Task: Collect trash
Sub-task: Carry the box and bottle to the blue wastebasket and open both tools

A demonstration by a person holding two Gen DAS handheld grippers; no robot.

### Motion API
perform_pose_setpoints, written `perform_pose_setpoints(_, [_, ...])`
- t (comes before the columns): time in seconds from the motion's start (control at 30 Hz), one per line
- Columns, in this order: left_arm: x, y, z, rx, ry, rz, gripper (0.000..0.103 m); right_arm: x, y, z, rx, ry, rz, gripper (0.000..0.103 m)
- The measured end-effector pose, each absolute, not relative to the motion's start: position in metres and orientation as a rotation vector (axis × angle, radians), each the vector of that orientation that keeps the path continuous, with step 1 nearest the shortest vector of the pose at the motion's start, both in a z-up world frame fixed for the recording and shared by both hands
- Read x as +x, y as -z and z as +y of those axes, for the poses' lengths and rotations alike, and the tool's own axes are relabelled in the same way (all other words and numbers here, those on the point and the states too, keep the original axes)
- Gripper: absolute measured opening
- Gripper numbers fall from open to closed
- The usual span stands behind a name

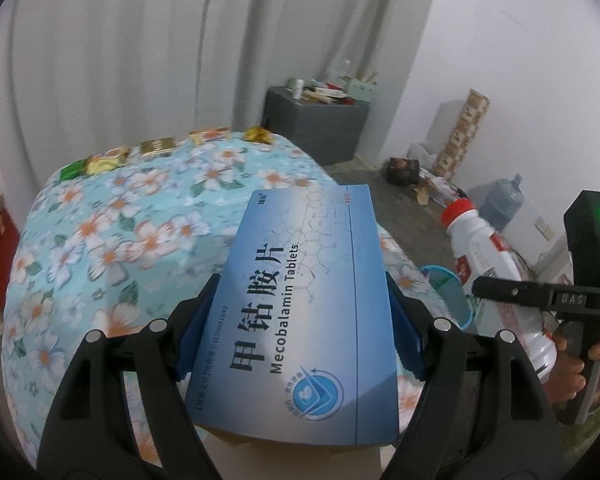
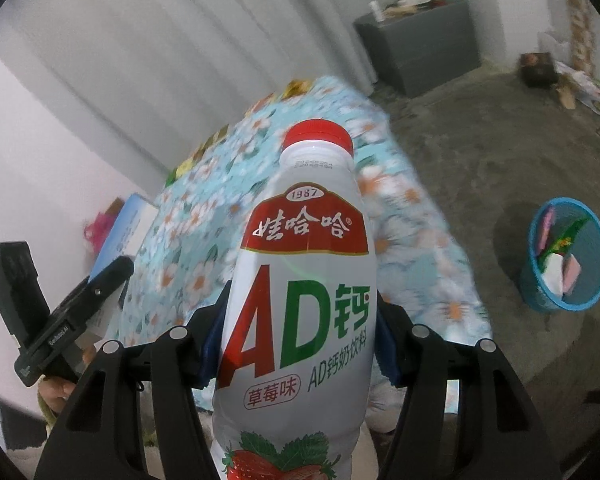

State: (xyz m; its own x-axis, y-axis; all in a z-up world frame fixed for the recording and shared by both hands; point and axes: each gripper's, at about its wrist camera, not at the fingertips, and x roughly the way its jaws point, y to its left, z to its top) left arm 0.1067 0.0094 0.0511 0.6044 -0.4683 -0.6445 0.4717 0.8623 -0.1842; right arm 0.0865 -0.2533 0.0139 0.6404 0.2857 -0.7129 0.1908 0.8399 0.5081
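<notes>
At the centre of the left wrist view, my left gripper (image 1: 300, 320) is clamped on the long sides of a blue tablet box (image 1: 300, 300), jaws set wide. In the right wrist view my right gripper (image 2: 296, 344) pinches a white strawberry milk bottle (image 2: 300, 280) at its waist, cap pointing away. The blue mesh bin (image 2: 566, 256) sits on the floor at the right edge of that frame, already holding scraps, well apart from both loads. I judge the bottle risky: its rounded, slick body could slide out if I tilt further. The box could twist between the pads. With both loads converging on one small bin, either could clip its rim and tip it.
</notes>
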Motion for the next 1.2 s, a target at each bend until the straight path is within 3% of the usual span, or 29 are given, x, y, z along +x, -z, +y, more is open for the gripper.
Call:
perform_pose_setpoints(0.3, [0.109,-0.058,-0.069,0.088,0.815,0.786,0.072,-0.010,-0.020,-0.358,0.745,0.280,0.749,0.059])
perform_pose_setpoints(0.6, [0.116,-0.019,-0.220,0.227,1.057,0.967,0.072,-0.077,0.049,-0.450,1.039,0.517,0.712,0.059])
perform_pose_setpoints(0.9, [0.139,0.055,-0.377,0.289,1.173,1.188,0.072,-0.055,0.137,-0.526,1.239,0.566,0.715,0.060])
perform_pose_setpoints(1.1, [0.155,0.095,-0.467,0.331,1.172,1.217,0.073,-0.014,0.191,-0.586,1.281,0.592,0.685,0.060])
perform_pose_setpoints(1.17, [0.162,0.112,-0.495,0.316,1.163,1.228,0.081,-0.008,0.210,-0.604,1.300,0.603,0.654,0.081])
perform_pose_setpoints(1.2, [0.165,0.121,-0.505,0.314,1.150,1.231,0.086,-0.005,0.222,-0.611,1.293,0.647,0.651,0.083])
